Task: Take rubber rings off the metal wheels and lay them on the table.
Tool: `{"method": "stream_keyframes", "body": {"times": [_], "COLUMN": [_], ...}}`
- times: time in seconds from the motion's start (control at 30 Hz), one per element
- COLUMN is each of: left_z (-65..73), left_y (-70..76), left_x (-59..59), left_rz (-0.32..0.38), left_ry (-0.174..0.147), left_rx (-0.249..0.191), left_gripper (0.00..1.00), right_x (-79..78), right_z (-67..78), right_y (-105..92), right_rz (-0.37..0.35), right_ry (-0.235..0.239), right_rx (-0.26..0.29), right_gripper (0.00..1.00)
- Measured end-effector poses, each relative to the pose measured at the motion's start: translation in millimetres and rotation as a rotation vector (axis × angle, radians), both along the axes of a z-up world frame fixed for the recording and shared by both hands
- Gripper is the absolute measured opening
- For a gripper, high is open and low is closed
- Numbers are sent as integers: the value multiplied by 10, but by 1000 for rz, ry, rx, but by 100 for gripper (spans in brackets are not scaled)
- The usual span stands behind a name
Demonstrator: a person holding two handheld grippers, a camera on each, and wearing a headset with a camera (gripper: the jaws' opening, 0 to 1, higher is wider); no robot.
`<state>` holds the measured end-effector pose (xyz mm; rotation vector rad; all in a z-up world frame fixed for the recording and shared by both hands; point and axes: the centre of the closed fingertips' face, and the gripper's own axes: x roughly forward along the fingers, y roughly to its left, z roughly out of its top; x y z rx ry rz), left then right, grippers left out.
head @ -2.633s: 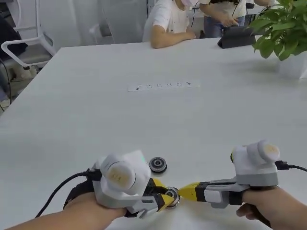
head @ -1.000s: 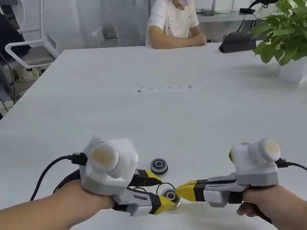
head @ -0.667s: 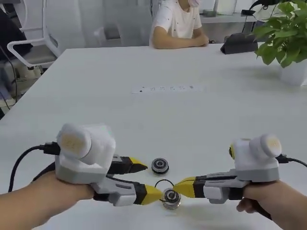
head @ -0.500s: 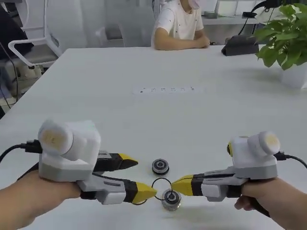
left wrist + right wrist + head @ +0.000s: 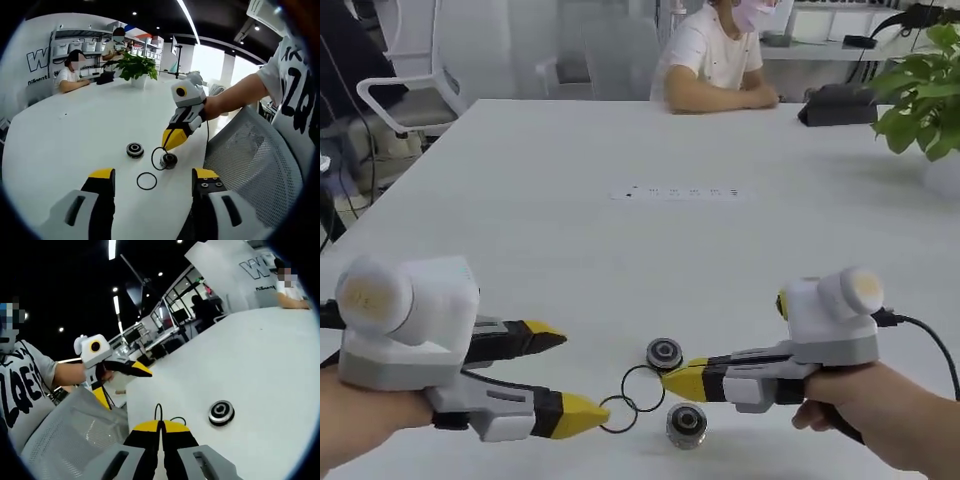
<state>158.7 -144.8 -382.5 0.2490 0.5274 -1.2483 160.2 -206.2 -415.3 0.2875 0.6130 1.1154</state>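
white table is taking up most of the head view. l gripper is hovering low at the near left w/ jaws spread wide, nothing btwn them. r gripper is reaching in from the right, jaws pressed together and pinching a thin black rubber ring at the tips; the ring is keeping its round loop shape, hanging just beside the near wheel. that wheel is sitting flat on the table, looking bare silver metal w/ a dark hub. far wheel is sitting just behind the r jaw tips, showing a dark outer band around a metal centre. a 2nd loose ring, same thin black loop, is lying flat on the table by the l gripper's lower tip; in the left gripper view it is lying apart from the held one.
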Motion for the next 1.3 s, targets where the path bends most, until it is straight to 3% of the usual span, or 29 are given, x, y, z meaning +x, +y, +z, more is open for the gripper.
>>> {"method": "stream_keyframes", "body": {"times": [0.23, 0.63, 1.3], "left_z": [-16, -169, -192], "left_y": [129, 294, 363], "left_x": [31, 57, 79], "left_rz": [30, 59, 78], "left_ry": [0, 4, 6], "left_rx": [6, 42, 44], "left_gripper": [60, 61, 61], "right_x": [44, 49, 114], "right_z": [-101, -274, -472], "right_y": [103, 208, 250], "right_rz": [16, 51, 43], "right_ry": [9, 27, 35], "right_rx": [-33, -94, -160], "right_gripper": [0, 0, 0]}}
